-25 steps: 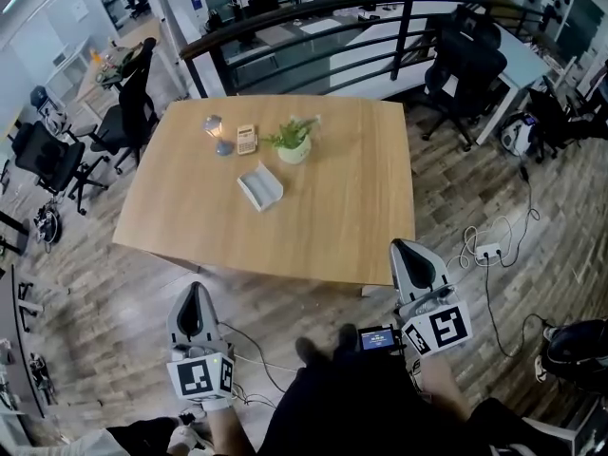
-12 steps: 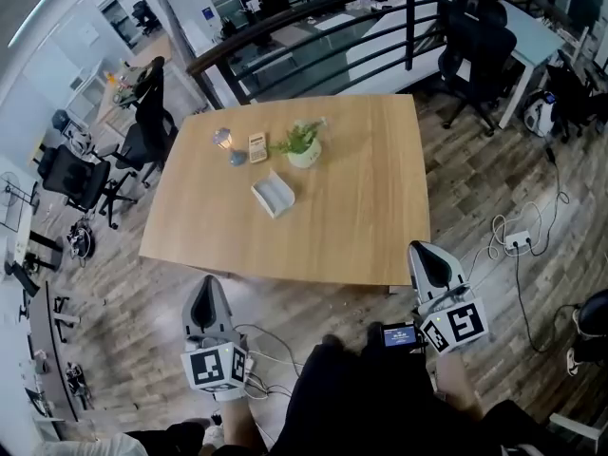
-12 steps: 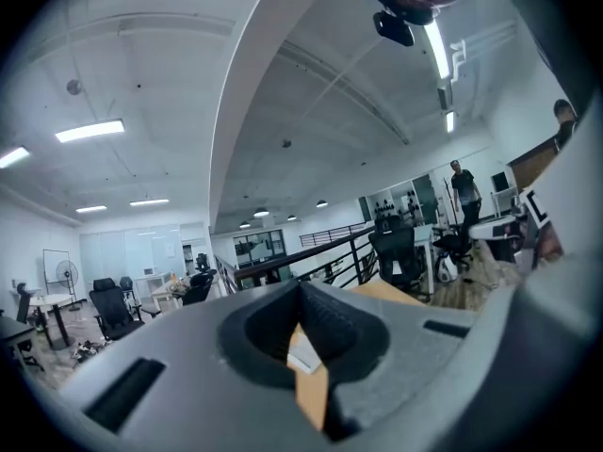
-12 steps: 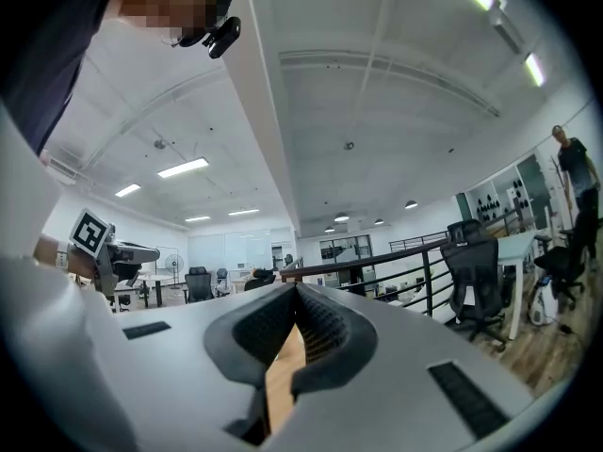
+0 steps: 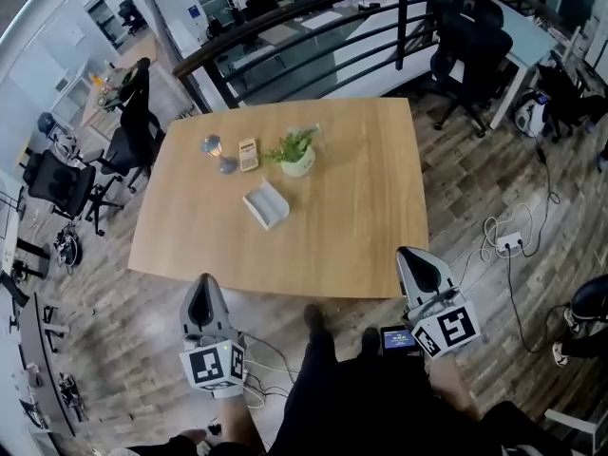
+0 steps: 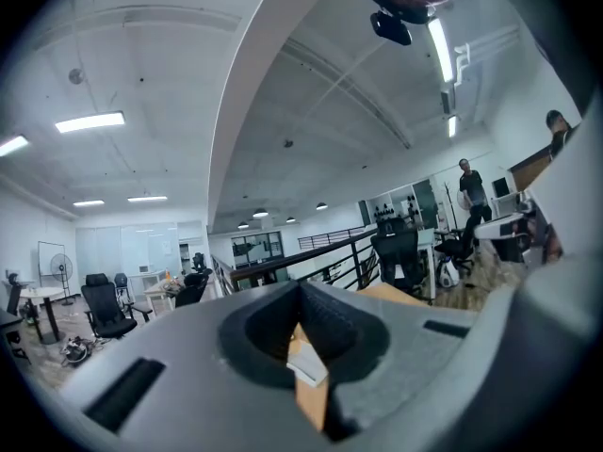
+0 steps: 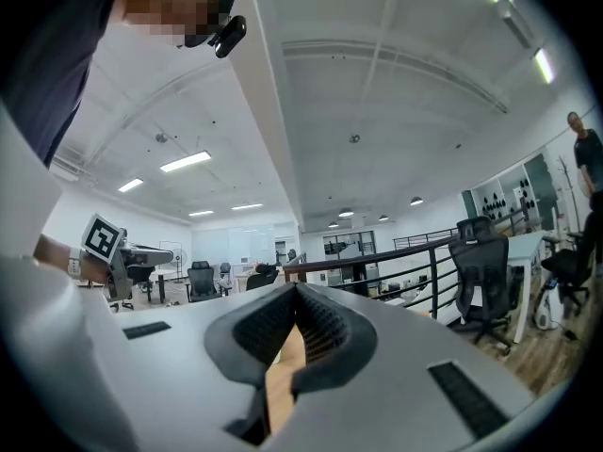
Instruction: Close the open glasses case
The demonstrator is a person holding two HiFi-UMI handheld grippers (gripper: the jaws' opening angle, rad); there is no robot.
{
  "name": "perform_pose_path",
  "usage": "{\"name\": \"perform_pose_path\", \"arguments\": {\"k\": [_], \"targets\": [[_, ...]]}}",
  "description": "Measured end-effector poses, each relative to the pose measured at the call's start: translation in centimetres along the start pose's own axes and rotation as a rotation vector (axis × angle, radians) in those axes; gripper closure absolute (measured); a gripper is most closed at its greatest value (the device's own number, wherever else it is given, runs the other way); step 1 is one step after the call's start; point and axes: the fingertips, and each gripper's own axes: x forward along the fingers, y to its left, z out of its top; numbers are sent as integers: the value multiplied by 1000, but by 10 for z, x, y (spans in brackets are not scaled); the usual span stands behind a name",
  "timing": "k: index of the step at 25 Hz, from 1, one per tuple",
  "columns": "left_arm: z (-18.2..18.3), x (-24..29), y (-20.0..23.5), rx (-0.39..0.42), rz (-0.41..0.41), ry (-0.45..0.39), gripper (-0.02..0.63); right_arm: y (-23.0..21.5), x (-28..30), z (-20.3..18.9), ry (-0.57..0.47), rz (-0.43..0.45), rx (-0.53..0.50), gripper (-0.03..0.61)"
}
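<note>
The open glasses case (image 5: 265, 203), pale grey with its lid up, lies on the wooden table (image 5: 361, 217) left of the middle. Both grippers are held off the table's near edge, pointing level at it and well short of the case. My left gripper (image 5: 201, 291) is at the lower left, over the floor, jaws together with nothing in them. My right gripper (image 5: 414, 257) is at the table's near right corner, also shut and empty. In the left gripper view the closed tips (image 6: 300, 285) meet; the right gripper view shows the same (image 7: 296, 290).
A potted plant (image 5: 296, 152), a small calculator-like item (image 5: 247, 153) and two small grey objects (image 5: 211, 144) stand beyond the case. Office chairs (image 5: 133, 122) are at the left, a black railing (image 5: 313, 27) behind, and a power strip with cables (image 5: 508, 240) on the floor at the right.
The person has stepped nearer, and both grippers have come a little closer to the table's near edge. The jaws stay shut and the case has not moved.
</note>
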Motion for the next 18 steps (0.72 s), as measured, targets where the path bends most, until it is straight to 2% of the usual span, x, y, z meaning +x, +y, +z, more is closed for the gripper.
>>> {"name": "perform_pose_path", "arguments": {"k": [6,18], "targets": [[-10,47,37,-17,-37,-16,614,16,60,7,24,-6,-39,565],[-46,123,126,-109,-143,-32,614,85,179,14,90,-30,-129,565]]}}
